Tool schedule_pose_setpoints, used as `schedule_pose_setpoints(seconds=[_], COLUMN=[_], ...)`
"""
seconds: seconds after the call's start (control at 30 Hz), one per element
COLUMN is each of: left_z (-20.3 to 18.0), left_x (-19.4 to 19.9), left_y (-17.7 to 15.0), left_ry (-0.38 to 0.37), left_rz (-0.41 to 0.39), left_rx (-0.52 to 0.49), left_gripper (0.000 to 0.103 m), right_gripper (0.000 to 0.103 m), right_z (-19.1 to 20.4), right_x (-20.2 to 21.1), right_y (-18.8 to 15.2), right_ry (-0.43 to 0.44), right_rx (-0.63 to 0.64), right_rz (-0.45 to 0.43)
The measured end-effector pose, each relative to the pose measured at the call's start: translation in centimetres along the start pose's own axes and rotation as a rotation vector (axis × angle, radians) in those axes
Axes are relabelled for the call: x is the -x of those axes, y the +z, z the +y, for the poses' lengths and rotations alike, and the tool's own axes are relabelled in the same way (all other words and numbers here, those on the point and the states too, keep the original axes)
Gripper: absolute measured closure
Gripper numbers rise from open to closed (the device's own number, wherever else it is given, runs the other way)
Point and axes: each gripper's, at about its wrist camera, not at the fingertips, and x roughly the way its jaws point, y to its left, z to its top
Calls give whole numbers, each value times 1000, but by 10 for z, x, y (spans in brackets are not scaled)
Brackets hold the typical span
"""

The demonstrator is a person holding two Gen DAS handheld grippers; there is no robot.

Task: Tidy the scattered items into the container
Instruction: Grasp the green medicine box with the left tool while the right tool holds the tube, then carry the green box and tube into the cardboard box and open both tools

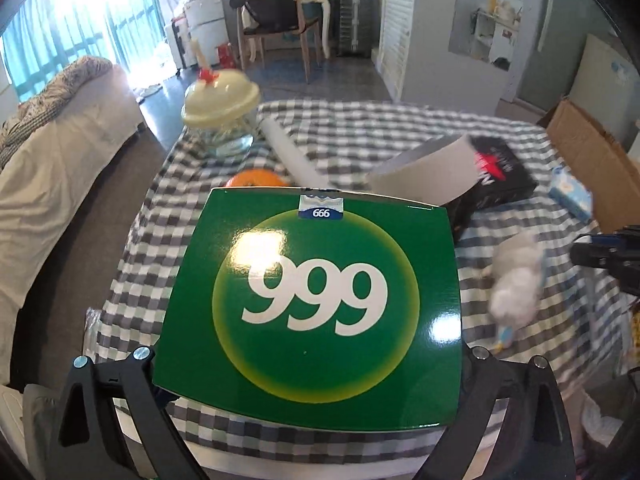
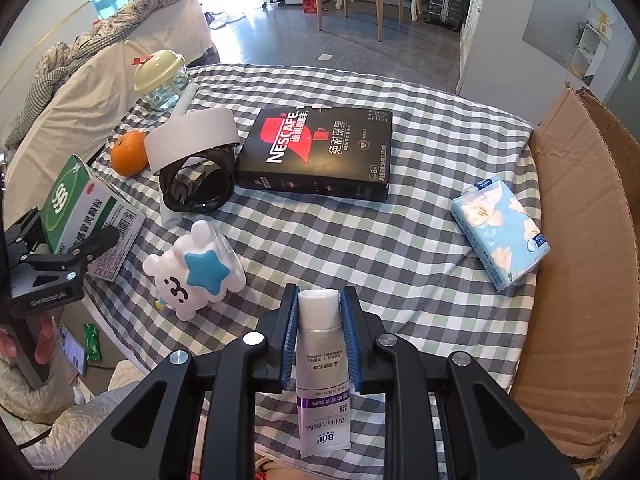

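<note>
Already our right gripper (image 2: pixel 319 304) clamps the tube (image 2: pixel 320 344), ready for the carton (image 2: pixel 580 264); our left gripper (image 2: pixel 76 240) straddles the green box (image 1: pixel 312 308) left of the carton, wide, not visibly pressing.

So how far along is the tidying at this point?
Early. Nothing shows in the visible part of the cardboard box. In hand: the right gripper is shut on a toothpaste tube; the left gripper straddles the green box, grip unclear. Left on the table: coffee box, tissue pack, star toy, orange, cup.
</note>
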Motion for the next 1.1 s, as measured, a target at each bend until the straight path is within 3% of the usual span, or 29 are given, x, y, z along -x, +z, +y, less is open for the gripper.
schedule_pose_setpoints(seconds=[0.13, 0.37, 0.53, 0.63, 0.77, 1.0, 1.1], left_z=[-12, -45, -91, -130, -179, -252, -288], left_x=[21, 56, 83, 98, 104, 92, 87], left_y=[10, 45, 77, 96, 115, 136, 140], left_ry=[21, -13, -73, -107, -159, -260, -288], left_rz=[-48, -140, -217, -274, -313, -281, -271], left_rx=[-43, -105, -187, -257, -327, -406, -454], left_gripper=[6, 6, 6, 6, 6, 6, 6], right_gripper=[83, 83, 84, 95, 96, 98, 98], right_z=[-1, -3, -18, -34, -68, -116, -139], right_x=[7, 48, 93, 119, 148, 156, 167], right_y=[2, 13, 23, 25, 19, -2, -14], right_ry=[-1, 5, 15, -16, -61, -52, -95], right_rx=[-8, -1, -13, -35, -83, -156, -201], right_rz=[-11, -98, -190, -246, -297, -294, -317])
